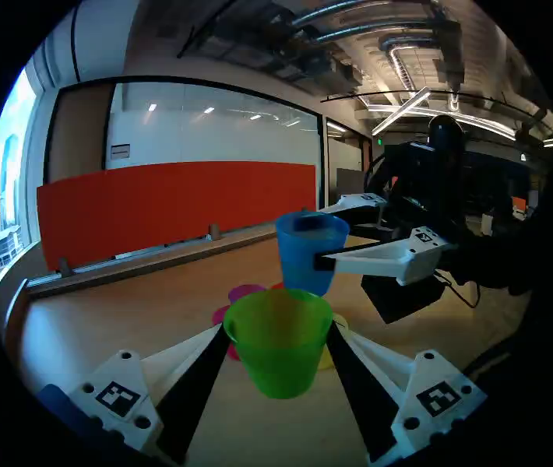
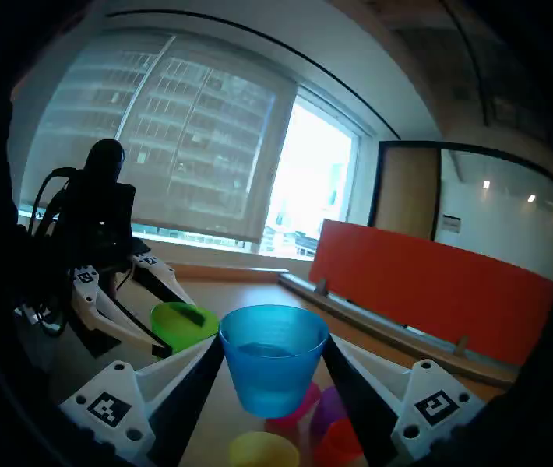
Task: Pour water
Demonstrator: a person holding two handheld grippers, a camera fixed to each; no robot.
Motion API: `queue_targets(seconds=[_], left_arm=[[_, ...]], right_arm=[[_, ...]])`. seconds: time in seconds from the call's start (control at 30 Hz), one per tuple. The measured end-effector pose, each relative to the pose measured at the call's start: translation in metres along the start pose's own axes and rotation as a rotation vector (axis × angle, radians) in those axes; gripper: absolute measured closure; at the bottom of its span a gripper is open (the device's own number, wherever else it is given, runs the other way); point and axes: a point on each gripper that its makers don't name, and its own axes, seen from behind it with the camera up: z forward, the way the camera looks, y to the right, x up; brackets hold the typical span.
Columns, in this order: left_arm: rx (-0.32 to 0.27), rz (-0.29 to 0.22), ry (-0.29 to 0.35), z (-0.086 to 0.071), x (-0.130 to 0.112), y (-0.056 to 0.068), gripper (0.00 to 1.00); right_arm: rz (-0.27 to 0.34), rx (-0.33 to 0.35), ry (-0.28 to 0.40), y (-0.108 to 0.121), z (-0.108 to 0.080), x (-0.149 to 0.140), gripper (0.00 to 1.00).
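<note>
In the left gripper view my left gripper [image 1: 278, 346] is shut on a green cup [image 1: 278, 342], held upright above the wooden table [image 1: 121, 327]. Behind it, a little higher and to the right, hangs a blue cup [image 1: 311, 253] clamped in the right gripper [image 1: 323, 245], which reaches in from the right. In the right gripper view my right gripper [image 2: 273, 358] is shut on the blue cup [image 2: 273, 358], upright, with water visible inside. The green cup [image 2: 183, 323] sits lower left, held by the left gripper [image 2: 169, 327].
Several small coloured cups stand on the table beneath: a purple cup [image 1: 243, 294], a yellow cup [image 2: 263, 450], a pink cup [image 2: 296, 409] and an orange one [image 2: 339, 444]. A red partition [image 1: 175, 202] runs along the table's far edge. A dark figure [image 2: 93, 210] holds the left gripper.
</note>
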Motion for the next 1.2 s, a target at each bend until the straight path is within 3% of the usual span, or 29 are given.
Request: queue_targets(seconds=[0.4,0.87,1.2], left_arm=[[-0.022,0.005,0.003,0.000,0.002,0.009,0.13],[-0.040,0.017,0.011,0.001,0.003,0.016,0.13],[-0.037,0.011,0.012,0.005,0.002,0.013,0.13]], right_arm=[[-0.159,0.006,-0.006,-0.002,0.005,0.007,0.09],[-0.270,0.026,-0.012,-0.002,0.008,0.015,0.09],[-0.348,0.043,-0.014,-0.004,0.011,0.019,0.09]])
